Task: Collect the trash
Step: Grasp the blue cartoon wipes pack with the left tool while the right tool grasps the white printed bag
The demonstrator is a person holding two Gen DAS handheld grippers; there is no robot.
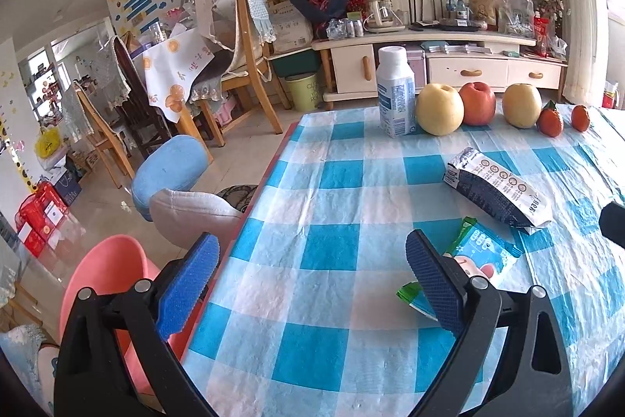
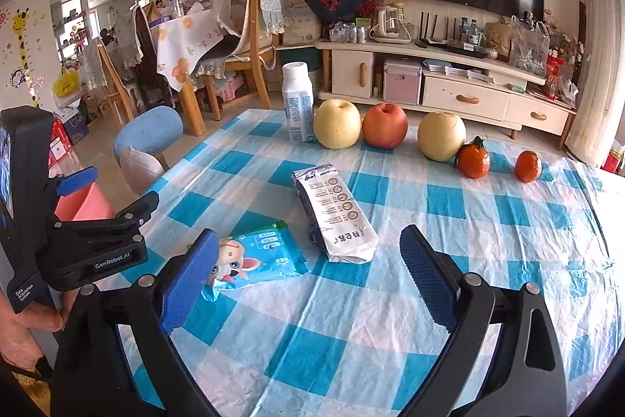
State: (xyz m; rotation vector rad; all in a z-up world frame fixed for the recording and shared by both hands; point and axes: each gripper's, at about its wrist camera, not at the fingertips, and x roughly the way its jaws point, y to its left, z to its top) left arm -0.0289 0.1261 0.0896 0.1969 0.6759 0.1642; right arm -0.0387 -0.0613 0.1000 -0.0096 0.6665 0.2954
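On the table: two wrappers (image 2: 336,213) (image 2: 259,256), one bottle (image 2: 299,104), two pears (image 2: 336,124) (image 2: 441,135), one apple (image 2: 384,125), two tangerines (image 2: 473,159) (image 2: 528,165).

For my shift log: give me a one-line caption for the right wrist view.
Open right gripper over checked tablecloth, facing blue cartoon wrapper and grey-white packet; fruit behind.

Left claw (image 1: 308,284) wide open, empty, level, low. Right claw (image 2: 308,280) wide open, empty. Hand (image 2: 23,331) grips left claw's handle.
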